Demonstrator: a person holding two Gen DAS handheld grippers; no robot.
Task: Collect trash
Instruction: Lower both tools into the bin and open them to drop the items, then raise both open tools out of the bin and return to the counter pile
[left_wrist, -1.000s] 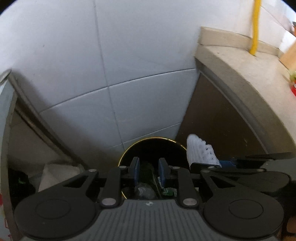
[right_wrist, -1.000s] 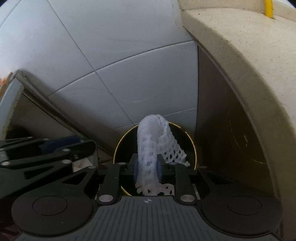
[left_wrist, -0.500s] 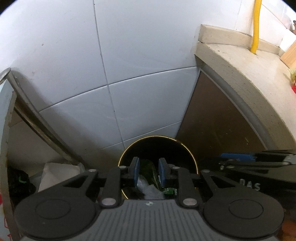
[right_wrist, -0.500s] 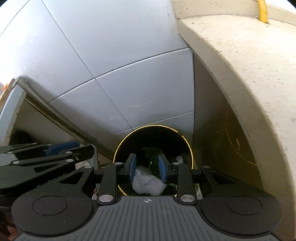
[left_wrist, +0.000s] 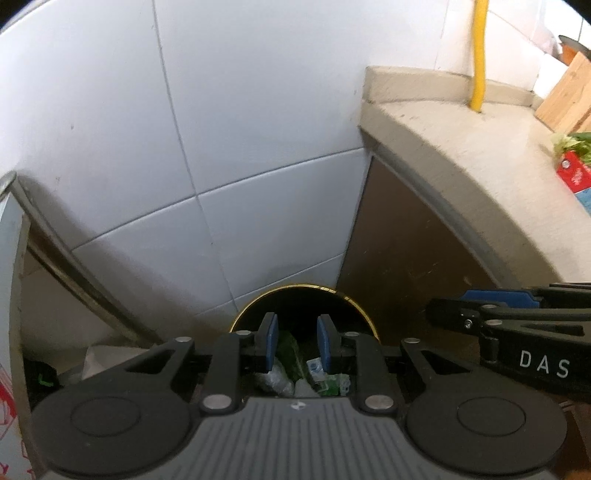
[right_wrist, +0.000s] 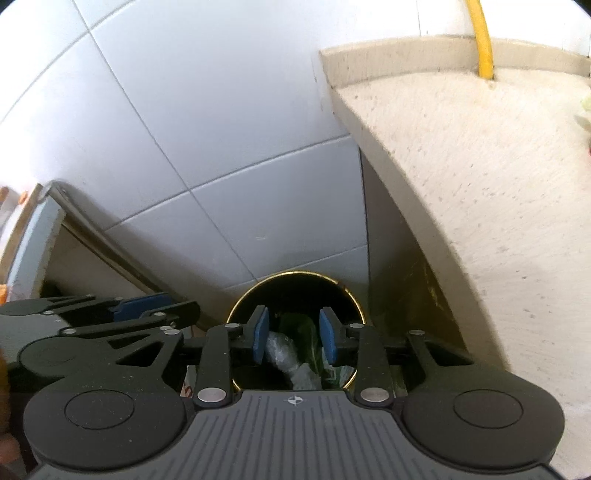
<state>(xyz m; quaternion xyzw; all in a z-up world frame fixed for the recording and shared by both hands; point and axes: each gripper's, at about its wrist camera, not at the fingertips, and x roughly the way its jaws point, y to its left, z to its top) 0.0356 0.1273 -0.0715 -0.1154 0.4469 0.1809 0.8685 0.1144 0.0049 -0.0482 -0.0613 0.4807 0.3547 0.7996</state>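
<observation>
A black round trash bin with a gold rim (left_wrist: 303, 287) (right_wrist: 295, 274) stands on the floor in the corner between the tiled wall and the counter. Inside lie green wrappers (left_wrist: 290, 354), clear crumpled plastic (right_wrist: 280, 350) and other scraps. My left gripper (left_wrist: 294, 342) is open and empty above the bin. My right gripper (right_wrist: 294, 338) is open and empty above the bin too. The right gripper shows at the right of the left wrist view (left_wrist: 517, 317). The left gripper shows at the left of the right wrist view (right_wrist: 110, 314).
A beige stone counter (left_wrist: 480, 155) (right_wrist: 480, 166) rises at the right, with a yellow pipe (left_wrist: 478, 55), a wooden board (left_wrist: 565, 99) and a red packet with greens (left_wrist: 574, 166). A white tiled wall (left_wrist: 221, 129) is behind. A grey cabinet edge (right_wrist: 33, 236) is at left.
My right gripper opened and dropped the white foam net into the bin. Both grippers have since lifted back a little from the bin.
</observation>
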